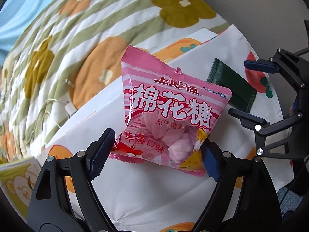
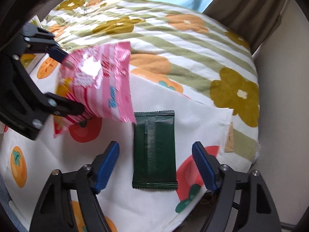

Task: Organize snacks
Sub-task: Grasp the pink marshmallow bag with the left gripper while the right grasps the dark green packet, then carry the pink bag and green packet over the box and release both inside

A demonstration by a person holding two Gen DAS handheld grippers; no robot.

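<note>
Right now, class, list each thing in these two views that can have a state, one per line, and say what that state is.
pink marshmallow bag: sealed, puffed, gripped at its lower corners.
left gripper: closed on the bag.
dark green packet: sealed, flat on the cloth, untouched.
right gripper: open, astride the packet.
fruit-print cloth: spread out.
</note>
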